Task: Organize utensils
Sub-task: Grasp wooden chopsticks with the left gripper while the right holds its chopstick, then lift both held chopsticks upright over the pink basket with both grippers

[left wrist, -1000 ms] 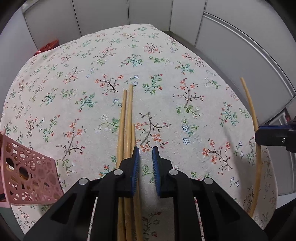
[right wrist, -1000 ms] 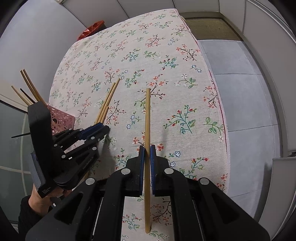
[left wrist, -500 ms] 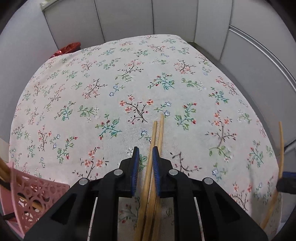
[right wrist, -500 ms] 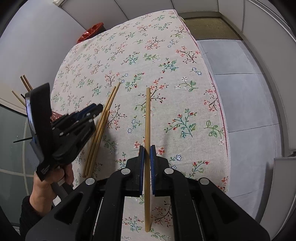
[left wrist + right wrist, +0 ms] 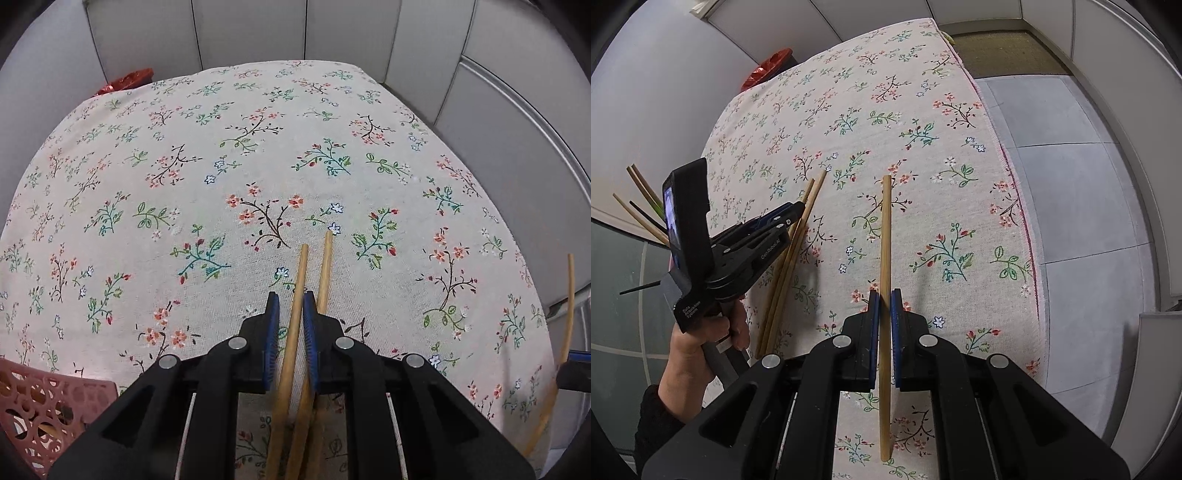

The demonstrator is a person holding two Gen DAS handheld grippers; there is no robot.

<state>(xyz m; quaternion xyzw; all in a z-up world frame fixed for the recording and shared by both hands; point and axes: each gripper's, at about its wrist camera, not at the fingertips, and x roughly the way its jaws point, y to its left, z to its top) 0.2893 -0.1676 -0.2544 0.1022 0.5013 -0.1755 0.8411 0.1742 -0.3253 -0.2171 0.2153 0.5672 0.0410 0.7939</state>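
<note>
Three wooden chopsticks lie together on the floral tablecloth. My left gripper hangs just above them, its blue pads a narrow gap apart with one chopstick passing between them; it shows no grip. In the right wrist view the left gripper sits over the same chopsticks. My right gripper is shut on a single wooden chopstick, held above the cloth; it also shows at the right edge of the left wrist view.
A pink perforated utensil basket stands at the lower left, with several chopsticks sticking out of it. A red object sits at the table's far corner. The table's right edge drops to a grey tiled floor.
My left gripper has swung over the three lying chopsticks, so that one now lies between its pads. The right gripper has kept its chopstick almost still.
</note>
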